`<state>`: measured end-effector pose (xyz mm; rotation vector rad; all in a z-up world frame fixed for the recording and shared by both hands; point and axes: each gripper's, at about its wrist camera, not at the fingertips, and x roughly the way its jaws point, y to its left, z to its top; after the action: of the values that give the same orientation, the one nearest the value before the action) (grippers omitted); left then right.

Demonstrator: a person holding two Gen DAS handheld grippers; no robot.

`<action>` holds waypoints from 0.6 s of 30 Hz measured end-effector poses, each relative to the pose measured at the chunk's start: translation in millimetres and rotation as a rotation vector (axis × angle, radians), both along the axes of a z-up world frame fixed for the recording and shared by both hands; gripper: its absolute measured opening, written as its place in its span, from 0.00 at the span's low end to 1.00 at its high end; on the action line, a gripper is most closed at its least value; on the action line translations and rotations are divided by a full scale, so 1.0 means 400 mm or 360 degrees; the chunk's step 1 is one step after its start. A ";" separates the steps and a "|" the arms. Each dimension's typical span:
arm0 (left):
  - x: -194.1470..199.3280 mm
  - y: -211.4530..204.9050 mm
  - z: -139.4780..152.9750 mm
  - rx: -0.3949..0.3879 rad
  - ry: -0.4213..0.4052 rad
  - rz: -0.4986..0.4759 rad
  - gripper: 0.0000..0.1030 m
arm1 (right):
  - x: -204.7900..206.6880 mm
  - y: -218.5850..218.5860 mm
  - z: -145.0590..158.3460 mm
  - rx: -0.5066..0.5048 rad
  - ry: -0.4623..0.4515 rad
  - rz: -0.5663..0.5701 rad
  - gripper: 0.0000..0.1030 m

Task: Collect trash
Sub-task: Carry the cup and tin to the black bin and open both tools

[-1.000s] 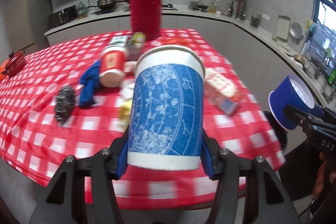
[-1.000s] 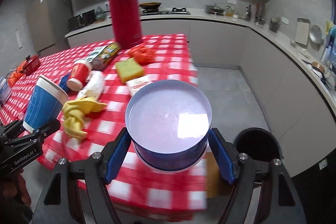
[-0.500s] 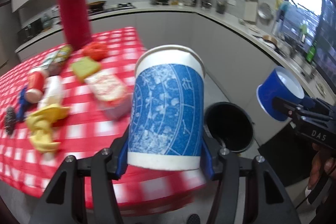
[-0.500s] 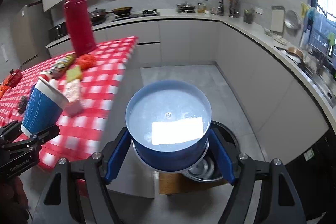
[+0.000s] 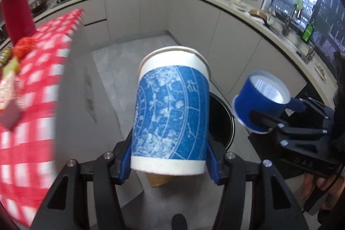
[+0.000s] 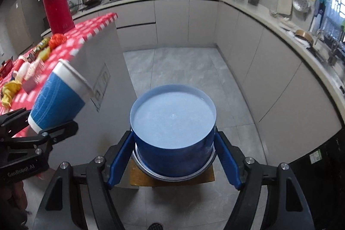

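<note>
Fingers (image 5: 127, 162) of the left gripper (image 5: 169, 165) clamp the paper cup (image 5: 172, 113); the right gripper (image 6: 173, 156) pinches a blue cup (image 6: 174, 133). Both hang off the worktop (image 6: 71, 44), around the black bin (image 5: 222, 120) on the floor. Best centre each cup over the bin's mouth, lower it, then let go one at a time.

A tall red plastic flask (image 6: 56, 3) stood on the table with the red-and-white checked cloth (image 6: 90, 32). A long pale kitchen counter (image 6: 248, 7) ran along the wall (pots and bottles crowded it).
</note>
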<state>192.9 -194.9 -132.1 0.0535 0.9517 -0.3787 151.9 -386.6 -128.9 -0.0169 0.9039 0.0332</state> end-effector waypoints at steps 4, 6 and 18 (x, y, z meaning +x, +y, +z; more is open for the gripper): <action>0.043 -0.048 -0.091 -0.0031 0.0131 -0.0005 0.56 | 0.050 -0.029 -0.099 -0.0014 0.0081 0.0067 0.75; 0.062 -0.068 -0.141 -0.0015 0.0195 -0.0023 0.56 | 0.071 -0.037 -0.145 -0.0022 0.0127 0.0098 0.75; 0.132 -0.118 -0.336 0.0017 0.0433 -0.0031 0.92 | 0.175 -0.140 -0.316 0.0003 0.0214 0.0131 0.51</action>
<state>245.5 -242.2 -266.7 0.0212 1.2229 -0.4051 221.9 -442.5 -255.4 -0.0505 1.0373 0.1129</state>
